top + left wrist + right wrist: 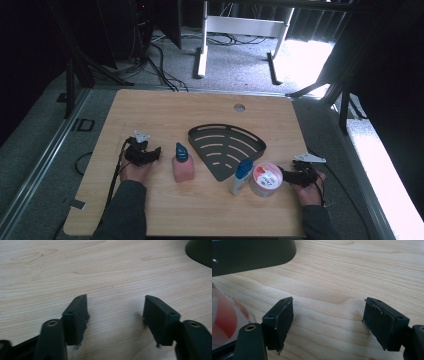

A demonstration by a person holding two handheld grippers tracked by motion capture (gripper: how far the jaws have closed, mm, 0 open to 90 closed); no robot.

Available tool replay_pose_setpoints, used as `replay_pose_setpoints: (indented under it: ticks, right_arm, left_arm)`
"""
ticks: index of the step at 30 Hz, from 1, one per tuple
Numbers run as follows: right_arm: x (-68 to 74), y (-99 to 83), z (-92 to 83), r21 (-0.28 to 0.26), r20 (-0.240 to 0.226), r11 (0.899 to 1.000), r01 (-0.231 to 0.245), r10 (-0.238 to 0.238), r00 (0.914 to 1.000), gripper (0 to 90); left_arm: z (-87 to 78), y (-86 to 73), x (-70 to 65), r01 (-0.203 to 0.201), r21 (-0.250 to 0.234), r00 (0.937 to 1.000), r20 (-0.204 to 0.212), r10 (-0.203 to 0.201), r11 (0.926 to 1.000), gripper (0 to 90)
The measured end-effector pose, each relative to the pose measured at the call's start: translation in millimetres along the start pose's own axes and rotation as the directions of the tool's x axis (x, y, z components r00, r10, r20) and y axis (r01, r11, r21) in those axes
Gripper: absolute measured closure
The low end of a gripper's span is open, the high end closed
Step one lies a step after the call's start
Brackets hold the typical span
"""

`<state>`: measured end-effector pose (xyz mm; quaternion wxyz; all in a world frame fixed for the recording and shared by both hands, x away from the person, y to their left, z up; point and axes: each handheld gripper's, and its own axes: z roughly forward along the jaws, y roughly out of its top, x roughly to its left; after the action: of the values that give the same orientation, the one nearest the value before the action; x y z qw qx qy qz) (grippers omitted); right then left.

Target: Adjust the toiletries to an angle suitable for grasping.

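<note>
High view: light wood-grain table (165,210) with rounded corners and a round cable hole (239,107) near its far edge. Grey carpet surrounds it; dark curtains hang at both sides, cables trail on the floor, and a white desk frame (240,25) stands beyond. Bright light falls on the floor at far right.

Left gripper (156,153) rests on the table at left, jaws apart with only bare wood between them; it lies just beside the pink bottle (183,167) with a blue cap, not touching. At centre lies a black fan-shaped slotted tray (227,145). A white bottle with blue cap (241,176) stands touching the tray's near edge. Round tub with red-and-white lid (266,179) sits next. Right gripper (284,176) sits just beside the tub, jaws apart, empty.
</note>
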<state>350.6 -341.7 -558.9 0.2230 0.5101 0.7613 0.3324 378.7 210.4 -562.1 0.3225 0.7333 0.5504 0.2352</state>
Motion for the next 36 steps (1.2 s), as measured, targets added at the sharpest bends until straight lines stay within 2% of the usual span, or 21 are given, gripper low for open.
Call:
replay_pose_setpoints:
  ticks: [8, 11, 17, 19, 23, 24, 26, 27, 28, 36]
  right_arm:
    - [-0.2, 0.1, 0.2, 0.000, -0.002, 1.000, 0.003, -0.003, 1.0000, 23.8]
    - [-0.3, 0.2, 0.2, -0.001, -0.003, 1.000, 0.004, -0.004, 1.0000, 23.7]
    - [-0.4, 0.2, 0.2, -0.001, -0.003, 1.000, 0.003, -0.003, 1.0000, 23.7]
    - [-0.4, 0.2, 0.2, -0.001, -0.004, 1.000, 0.003, -0.003, 1.0000, 23.7]
    - [-0.4, 0.2, 0.2, -0.001, -0.005, 1.000, 0.002, -0.002, 1.0000, 23.7]
    - [-0.5, 0.1, 0.2, -0.001, -0.005, 1.000, 0.002, -0.002, 1.0000, 23.7]
    - [-0.5, 0.1, 0.2, -0.001, -0.005, 1.000, 0.002, -0.002, 1.0000, 23.6]
    - [-0.5, 0.1, 0.2, -0.001, -0.005, 1.000, 0.002, -0.002, 1.0000, 23.6]
    - [-0.5, 0.1, 0.2, -0.001, -0.005, 1.000, 0.002, -0.002, 1.0000, 23.7]
    - [-0.5, 0.1, 0.1, -0.001, -0.005, 1.000, 0.001, -0.001, 1.0000, 23.6]
  left_arm:
    - [-7.7, -4.7, -3.2, -0.013, 0.009, 0.9998, 0.014, 0.013, 0.9999, 46.2]
    - [-11.5, -3.9, -4.9, 0.009, 0.033, 0.9993, 0.035, -0.010, 0.9994, 46.4]
    - [-23.0, -5.7, -17.8, -0.027, 0.042, 0.9961, 0.085, 0.023, 0.9988, 48.9]
    - [-24.8, -5.9, -18.7, -0.037, 0.040, 0.9953, 0.092, 0.033, 0.9985, 52.2]
    - [-31.6, -6.9, -19.5, -0.023, 0.035, 0.9960, 0.087, 0.020, 0.9991, 66.3]
    - [-35.4, -7.7, -18.5, -0.004, 0.032, 0.9947, 0.103, 0.001, 0.9995, 71.0]
    - [-36.9, -8.0, -17.7, -0.004, 0.030, 0.9929, 0.119, 0.000, 0.9995, 78.1]
    - [-38.6, -8.1, -17.6, -0.006, 0.028, 0.9914, 0.131, 0.003, 0.9996, 78.1]
    - [-40.6, -8.0, -18.4, -0.019, 0.025, 0.9896, 0.143, 0.015, 0.9995, 87.3]
    - [-47.4, -8.7, -28.3, -0.067, 0.026, 0.9796, 0.192, 0.061, 0.9974, 89.9]
